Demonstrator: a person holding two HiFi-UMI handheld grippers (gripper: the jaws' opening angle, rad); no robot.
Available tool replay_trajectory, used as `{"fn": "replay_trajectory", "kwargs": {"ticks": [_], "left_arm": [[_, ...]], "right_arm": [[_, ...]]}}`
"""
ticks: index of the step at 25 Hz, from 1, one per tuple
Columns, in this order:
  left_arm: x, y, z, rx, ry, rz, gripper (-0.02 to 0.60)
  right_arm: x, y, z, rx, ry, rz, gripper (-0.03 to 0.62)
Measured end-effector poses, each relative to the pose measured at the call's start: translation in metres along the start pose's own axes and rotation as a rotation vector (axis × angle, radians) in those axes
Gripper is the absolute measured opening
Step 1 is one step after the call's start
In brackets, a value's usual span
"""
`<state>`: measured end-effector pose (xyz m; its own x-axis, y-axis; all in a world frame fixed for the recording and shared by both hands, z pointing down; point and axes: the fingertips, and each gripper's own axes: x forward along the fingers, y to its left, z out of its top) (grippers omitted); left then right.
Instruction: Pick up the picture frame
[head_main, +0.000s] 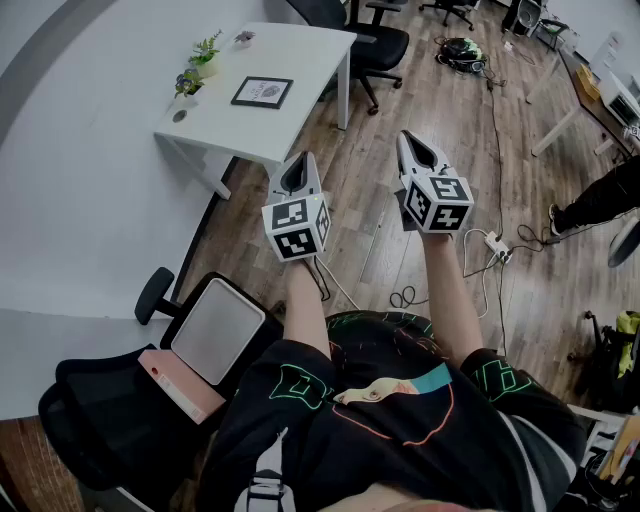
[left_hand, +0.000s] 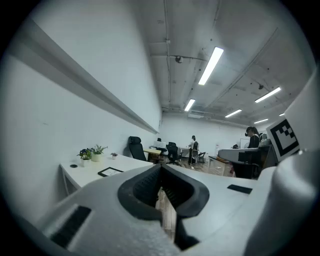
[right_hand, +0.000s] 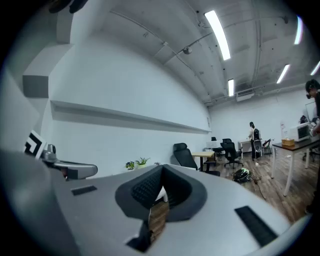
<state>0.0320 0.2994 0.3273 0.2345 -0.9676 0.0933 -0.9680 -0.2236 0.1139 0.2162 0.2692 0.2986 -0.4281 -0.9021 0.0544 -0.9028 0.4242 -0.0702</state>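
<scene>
Head view looks down on two white claws held out level and side by side above the brown wood-plank floor (head_main: 440, 90). The left claw (head_main: 302, 162) and the right claw (head_main: 407, 142) both point toward the far side of the room. In the left gripper view the left claw (left_hand: 161, 168) is clenched with its dark ribbed pads together and nothing between them. In the right gripper view the right claw (right_hand: 162, 168) is clenched and empty in the same way.

The black-rimmed rectangular picture frame (head_main: 262, 92) lies flat on the white rectangular tabletop (head_main: 300, 50) at the far left, well apart from both claws. Two small green potted plants (head_main: 205, 52) stand left of it along the wall. From the left claw, the frame (left_hand: 111, 171) shows ahead and to the left.
</scene>
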Motion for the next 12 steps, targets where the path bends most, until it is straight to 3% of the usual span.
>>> {"fn": "replay_trajectory", "kwargs": {"ticks": [12], "left_arm": [[-0.012, 0.012, -0.014, -0.101, 0.003, -0.017, 0.006]], "right_arm": [[0.000, 0.025, -0.004, 0.011, -0.032, 0.075, 0.003]]}}
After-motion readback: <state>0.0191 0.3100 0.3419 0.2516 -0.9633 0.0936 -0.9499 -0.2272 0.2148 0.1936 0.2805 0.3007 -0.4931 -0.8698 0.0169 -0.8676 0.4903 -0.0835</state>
